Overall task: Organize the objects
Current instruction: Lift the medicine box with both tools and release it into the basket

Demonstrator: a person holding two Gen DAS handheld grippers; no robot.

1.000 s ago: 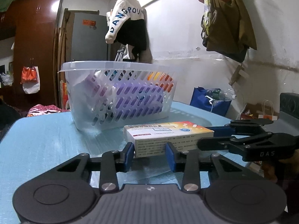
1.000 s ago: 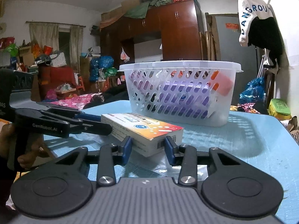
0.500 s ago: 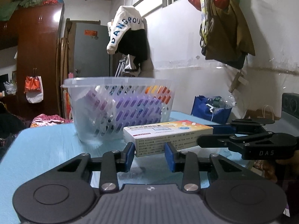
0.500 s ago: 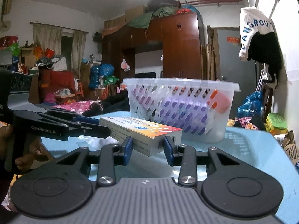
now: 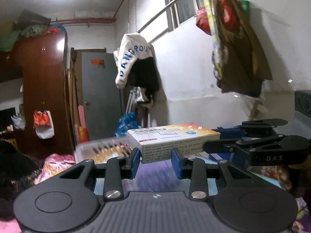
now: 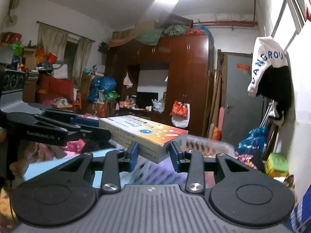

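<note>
A white medicine box (image 5: 173,139) with an orange and yellow top hangs in the air, level, held at both ends. In the left wrist view my left gripper (image 5: 156,163) is shut on its near end, blue pads against the sides. My right gripper (image 5: 210,137) comes in from the right and clamps the other end. The right wrist view shows the same box (image 6: 143,134) between the right gripper's (image 6: 154,156) pads, with the left gripper (image 6: 103,129) on its far end. The white slotted basket (image 5: 101,149) lies below and behind the box, blurred, its rim (image 6: 210,141) low in view.
A white wall with hanging clothes (image 5: 136,68) and bags (image 5: 237,54) stands close behind the basket. A dark wooden wardrobe (image 6: 175,73) and a grey door (image 5: 101,95) are farther off. A hand (image 6: 17,167) grips the left tool's handle.
Both grippers have risen together with the box, lifting it off the blue table. The basket has dropped from the middle of both views to the lower edge.
</note>
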